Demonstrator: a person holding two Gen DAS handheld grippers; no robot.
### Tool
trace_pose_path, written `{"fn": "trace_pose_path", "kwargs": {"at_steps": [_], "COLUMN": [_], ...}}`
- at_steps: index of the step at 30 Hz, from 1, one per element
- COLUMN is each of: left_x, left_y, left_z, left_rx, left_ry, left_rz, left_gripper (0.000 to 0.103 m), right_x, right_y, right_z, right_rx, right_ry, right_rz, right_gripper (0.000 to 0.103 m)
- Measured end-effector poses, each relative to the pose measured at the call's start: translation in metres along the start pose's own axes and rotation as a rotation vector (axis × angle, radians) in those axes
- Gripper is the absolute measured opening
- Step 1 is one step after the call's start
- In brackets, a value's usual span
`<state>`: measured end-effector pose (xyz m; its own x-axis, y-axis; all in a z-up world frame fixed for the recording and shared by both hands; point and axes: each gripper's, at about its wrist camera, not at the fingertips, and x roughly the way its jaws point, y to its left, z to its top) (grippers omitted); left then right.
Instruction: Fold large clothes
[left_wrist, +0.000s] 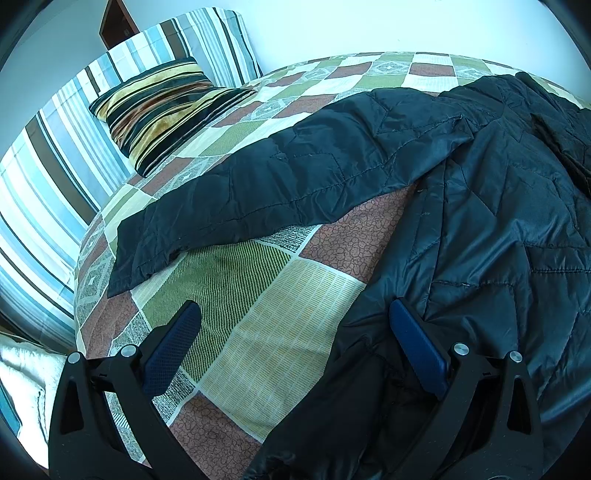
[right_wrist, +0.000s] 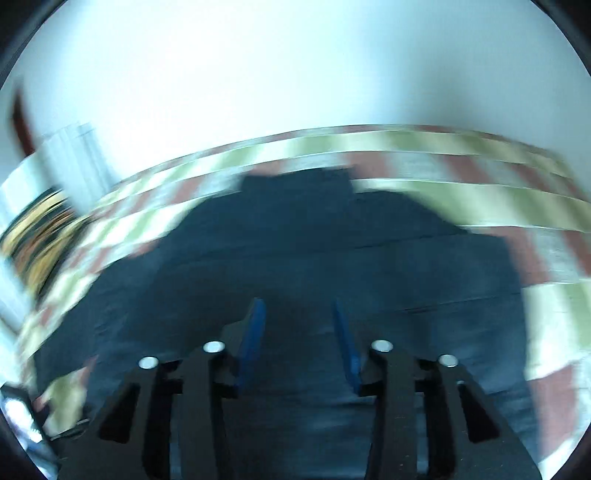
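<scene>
The dark quilted jacket (left_wrist: 461, 206) lay spread on the bed, on a patchwork bedspread (left_wrist: 280, 317), with one sleeve (left_wrist: 258, 192) stretched out flat from the jacket body toward the striped cushion (left_wrist: 162, 110) at the head of the bed. The left tongs (left_wrist: 295, 328) were released: the jaws stood wide apart, one blue pad over bare bedspread and the other at the jacket's near hem edge, with no cloth pinched between them. The right tongs (right_wrist: 299, 328) hung over the jacket body, partly spread, with nothing visible between the pads; the right wrist view was heavily smeared, so fine detail there could not be read. Judged from this layout, the work stood at an early fold stage: the garment was laid out but the outstretched sleeve had not yet been brought in over the body, and neither tool had a hold. The next move would likely call for each tool to take a fresh grip, the left tongs on the hem edge just beside them or on the sleeve farther toward the cushion, closing fully on the slippery shell fabric before lifting. Both layers at the edge should be captured together, or the padded material could slide and the fold would lie uneven.
</scene>
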<state>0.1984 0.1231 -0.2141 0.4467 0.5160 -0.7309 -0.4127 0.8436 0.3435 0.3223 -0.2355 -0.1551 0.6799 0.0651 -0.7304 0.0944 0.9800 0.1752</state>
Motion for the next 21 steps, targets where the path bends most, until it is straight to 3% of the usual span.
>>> {"fn": "trace_pose_path", "kwargs": {"at_steps": [4,7,9,13,17,19,21], "left_x": [0.0,-0.002,-0.002,-0.003,-0.004,-0.004,-0.005], "left_y": [0.0,-0.002,-0.003,-0.003,-0.003,-0.003,-0.003], "left_z": [0.0,-0.001,-0.001,-0.001,-0.001,0.0,-0.001], "left_rx": [0.002,0.009,0.013,0.017,0.018,0.016,0.014], "left_ry": [0.0,-0.002,-0.003,-0.004,-0.004,-0.004,-0.003], "left_rz": [0.002,0.013,0.018,0.022,0.023,0.021,0.019], "left_gripper": [0.101,0.101,0.101,0.101,0.101,0.101,0.101], "right_x": [0.019,0.047,0.067,0.071,0.068,0.058,0.047], "right_y": [-0.083,-0.11,-0.114,-0.11,-0.112,-0.111,-0.106], "right_z": [0.008,-0.002,-0.015,-0.024,-0.023,-0.021,-0.02], "right_rx": [0.16,0.19,0.168,0.124,0.137,0.129,0.124], "right_ry": [0.039,0.116,0.148,0.101,0.086,0.064,0.047], "right_rz": [-0.152,-0.172,-0.179,-0.211,-0.184,-0.18,-0.181], "right_gripper": [0.027,0.026,0.025,0.024,0.027,0.03,0.044]}}
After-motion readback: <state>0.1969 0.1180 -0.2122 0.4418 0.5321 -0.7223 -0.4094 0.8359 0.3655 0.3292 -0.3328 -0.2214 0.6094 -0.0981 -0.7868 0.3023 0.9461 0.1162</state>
